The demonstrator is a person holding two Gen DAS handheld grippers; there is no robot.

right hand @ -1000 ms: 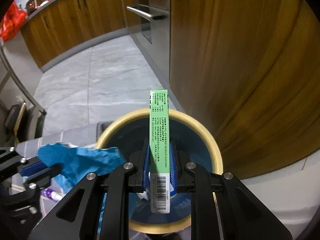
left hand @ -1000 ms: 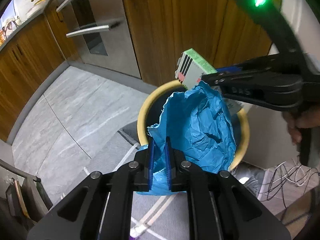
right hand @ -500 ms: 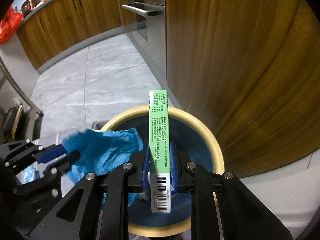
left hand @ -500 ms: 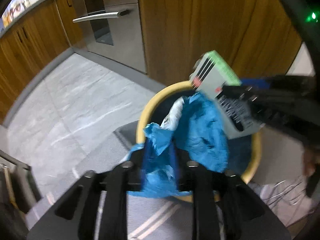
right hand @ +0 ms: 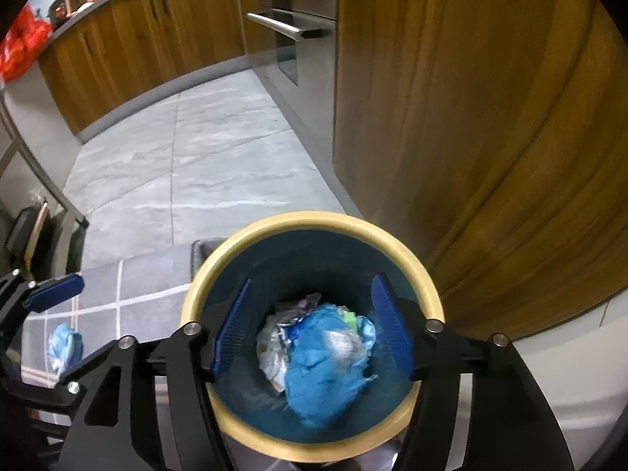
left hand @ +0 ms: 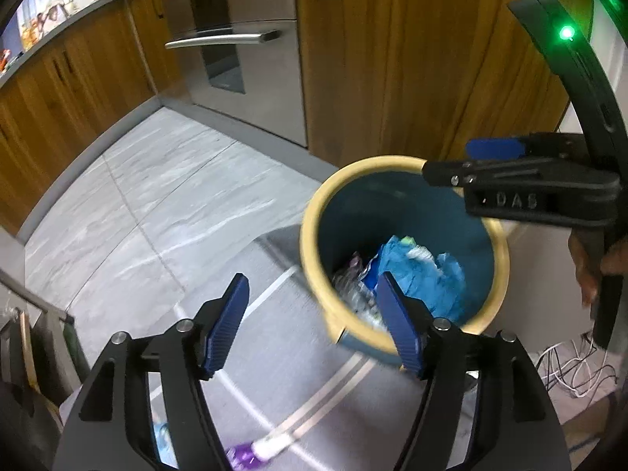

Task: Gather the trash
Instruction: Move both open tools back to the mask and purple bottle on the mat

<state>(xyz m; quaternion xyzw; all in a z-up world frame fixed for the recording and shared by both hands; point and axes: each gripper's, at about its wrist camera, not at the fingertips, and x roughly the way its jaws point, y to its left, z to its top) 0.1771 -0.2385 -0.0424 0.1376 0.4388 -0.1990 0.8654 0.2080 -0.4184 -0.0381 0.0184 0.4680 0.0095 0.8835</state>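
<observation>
Blue paper point(right hand: 322, 357) lies in bin point(right hand: 428, 290); both tongs, left point(left hand: 314, 322) and right point(right hand: 312, 325), just opened, empty | lift clear of rim; grab blue scrap point(right hand: 64, 347) on rug point(right hand: 149, 278) next

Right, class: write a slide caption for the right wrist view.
Open right gripper above the yellow-rimmed bin, blue crumpled paper inside.

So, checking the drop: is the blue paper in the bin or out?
In: the blue paper lies crumpled inside the bin.
</observation>
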